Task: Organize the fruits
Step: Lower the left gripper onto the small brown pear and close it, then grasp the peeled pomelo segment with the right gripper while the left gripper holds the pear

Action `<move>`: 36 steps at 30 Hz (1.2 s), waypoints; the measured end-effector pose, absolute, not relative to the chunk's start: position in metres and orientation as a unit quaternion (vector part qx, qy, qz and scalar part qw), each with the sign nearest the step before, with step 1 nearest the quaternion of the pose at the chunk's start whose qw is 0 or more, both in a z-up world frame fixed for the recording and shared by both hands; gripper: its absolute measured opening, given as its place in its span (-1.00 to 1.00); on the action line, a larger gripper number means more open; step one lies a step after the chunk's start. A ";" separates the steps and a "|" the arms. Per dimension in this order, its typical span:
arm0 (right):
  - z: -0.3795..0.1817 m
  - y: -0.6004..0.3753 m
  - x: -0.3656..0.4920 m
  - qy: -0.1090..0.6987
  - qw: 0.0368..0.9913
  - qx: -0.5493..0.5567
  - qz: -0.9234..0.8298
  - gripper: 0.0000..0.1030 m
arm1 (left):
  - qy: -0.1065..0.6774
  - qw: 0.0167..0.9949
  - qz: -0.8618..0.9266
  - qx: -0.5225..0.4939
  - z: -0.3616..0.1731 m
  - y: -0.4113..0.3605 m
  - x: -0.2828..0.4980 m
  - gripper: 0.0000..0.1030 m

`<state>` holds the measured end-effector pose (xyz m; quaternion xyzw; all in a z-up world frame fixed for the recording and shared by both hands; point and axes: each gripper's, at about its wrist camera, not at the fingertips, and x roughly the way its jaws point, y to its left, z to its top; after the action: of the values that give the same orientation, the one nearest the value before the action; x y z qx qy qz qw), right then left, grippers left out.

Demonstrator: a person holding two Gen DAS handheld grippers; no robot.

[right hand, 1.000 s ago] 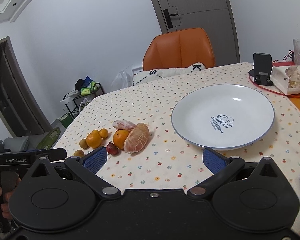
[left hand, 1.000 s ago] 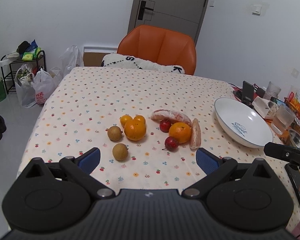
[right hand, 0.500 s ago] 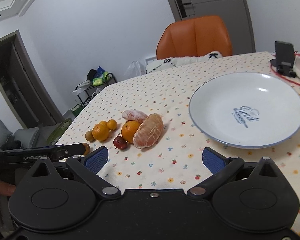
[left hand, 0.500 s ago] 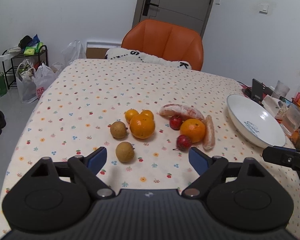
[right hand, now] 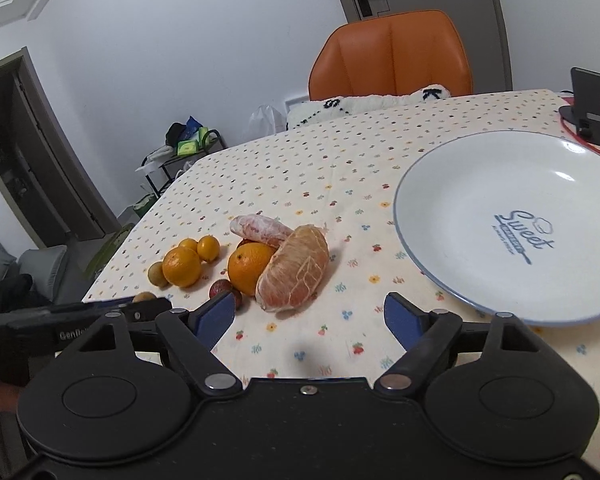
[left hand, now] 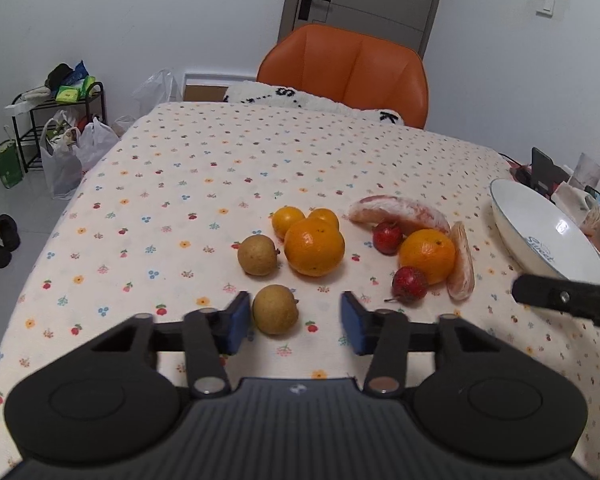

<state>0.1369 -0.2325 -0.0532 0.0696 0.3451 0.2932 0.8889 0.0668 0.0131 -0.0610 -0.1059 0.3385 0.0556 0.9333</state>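
So the fruit is all bunched up in the middle of the flowery tablecloth (left hand: 228, 168). The left gripper (left hand: 294, 322) is low over the cloth with its blue pads spread apart, and a small brown longan (left hand: 275, 309) sits between them, right up by the left pad (left hand: 236, 322) but I can't tell if it's actually touching. The right pad is well clear of it, so nothing is clamped.

Just past that there's a second longan (left hand: 257, 255) beside a big orange (left hand: 314, 247), with two little tangerines (left hand: 288, 221) tucked in behind the orange. Off to the right is the other clump: another orange (left hand: 427, 255), two small red fruits (left hand: 409, 284) (one in front of it, one behind), a peeled pomelo segment (left hand: 400, 213) lying across the back, and a second peeled segment (left hand: 461, 266) on edge against the orange's right side.

The right gripper (right hand: 310, 314) is also wide open, holding nothing, hovering over bare cloth between the fruit pile and the white plate (right hand: 460, 216). From its camera the fat pomelo segment (right hand: 294, 268) leans on the orange (right hand: 249, 266), just beyond the left pad. The plate has a blue rim and "Sweet" printed in it, and no fruit in it.

An orange chair (left hand: 342, 72) is at the far end of the table, and a phone stand (right hand: 590, 104) is behind the plate.
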 end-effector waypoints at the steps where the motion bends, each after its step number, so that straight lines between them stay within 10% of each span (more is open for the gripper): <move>1: -0.054 -0.230 0.139 0.346 0.888 0.070 0.294 0.57 | 0.339 0.933 0.053 -0.108 -0.062 0.014 0.067 -0.38; 14: -0.062 -0.200 0.154 0.353 0.885 0.048 0.299 0.42 | 0.327 0.937 0.044 -0.115 -0.061 0.021 0.065 -0.54; 25: -0.065 -0.218 0.148 0.354 0.879 0.073 0.312 -0.66 | 0.322 0.939 0.042 -0.111 -0.054 0.012 0.065 -0.54; 36: -0.063 -0.252 0.133 0.336 0.884 0.095 0.311 -0.84 | 0.311 0.945 0.027 -0.096 -0.040 -0.014 0.062 -0.54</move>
<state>0.1332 -0.2523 -0.0631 0.0951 0.3361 0.3114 0.8838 0.0618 -0.0145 -0.0395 -0.0959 0.3112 0.0274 0.9451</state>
